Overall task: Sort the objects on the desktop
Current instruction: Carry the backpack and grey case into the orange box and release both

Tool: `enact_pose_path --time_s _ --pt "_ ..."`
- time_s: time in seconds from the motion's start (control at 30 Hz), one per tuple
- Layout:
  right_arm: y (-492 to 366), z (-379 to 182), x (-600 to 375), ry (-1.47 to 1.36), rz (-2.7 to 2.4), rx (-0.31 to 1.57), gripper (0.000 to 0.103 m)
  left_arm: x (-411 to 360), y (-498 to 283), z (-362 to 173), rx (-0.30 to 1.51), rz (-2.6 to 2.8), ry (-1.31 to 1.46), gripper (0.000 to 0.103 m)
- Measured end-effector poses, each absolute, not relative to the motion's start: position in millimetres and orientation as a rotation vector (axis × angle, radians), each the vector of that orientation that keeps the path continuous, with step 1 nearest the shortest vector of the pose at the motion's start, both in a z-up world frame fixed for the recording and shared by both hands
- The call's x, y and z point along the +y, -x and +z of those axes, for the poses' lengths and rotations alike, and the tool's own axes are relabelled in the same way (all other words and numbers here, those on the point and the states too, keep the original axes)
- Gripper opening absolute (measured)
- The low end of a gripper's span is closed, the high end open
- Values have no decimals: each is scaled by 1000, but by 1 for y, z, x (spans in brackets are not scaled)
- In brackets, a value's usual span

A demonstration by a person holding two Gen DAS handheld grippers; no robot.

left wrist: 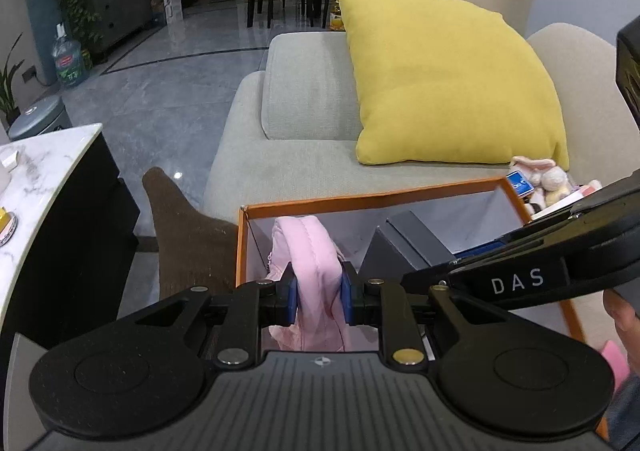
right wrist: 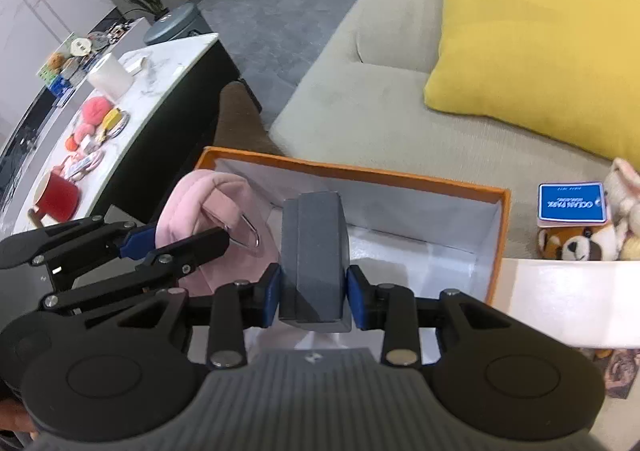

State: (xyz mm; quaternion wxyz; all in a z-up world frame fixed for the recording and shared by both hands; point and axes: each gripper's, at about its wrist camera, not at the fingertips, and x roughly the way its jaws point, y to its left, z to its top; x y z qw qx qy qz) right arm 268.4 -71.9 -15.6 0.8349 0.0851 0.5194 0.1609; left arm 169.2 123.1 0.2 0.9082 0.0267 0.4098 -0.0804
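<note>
An orange-rimmed box (left wrist: 360,198) with a white inside sits on the beige sofa; it also shows in the right wrist view (right wrist: 400,173). My left gripper (left wrist: 319,299) is shut on a pink pouch (left wrist: 312,251) and holds it over the box's left end; the pouch (right wrist: 200,199) with its metal clip also shows in the right wrist view. My right gripper (right wrist: 314,299) is shut on a grey box (right wrist: 314,247) and holds it upright over the middle of the orange box. The grey box (left wrist: 408,247) stands right of the pouch.
A yellow cushion (left wrist: 448,79) leans on the sofa behind the box. A blue card (right wrist: 570,201) and plush toys (right wrist: 580,243) lie to its right. A marble table (right wrist: 132,99) at left holds a red mug (right wrist: 56,197), a white roll and small items. A brown cloth (left wrist: 184,227) lies between.
</note>
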Motion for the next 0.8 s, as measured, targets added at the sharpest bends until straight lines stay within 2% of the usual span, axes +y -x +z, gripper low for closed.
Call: enact_pose_path --time_s 0.37,0.6,0.73,0.8 --pt "-288 -45 -66 -237 322 1150 37 129 -178 -15 798 -206 -111 25" --pt "-284 -51 -59 -217 338 1171 37 128 -177 -8 852 -194 -167 33" --pt "-281 -52 -57 -199 348 1178 37 131 -183 -3 898 -188 -164 42" --pt "-280 -52 -57 -197 354 1184 37 132 -186 -2 925 -194 -161 42"
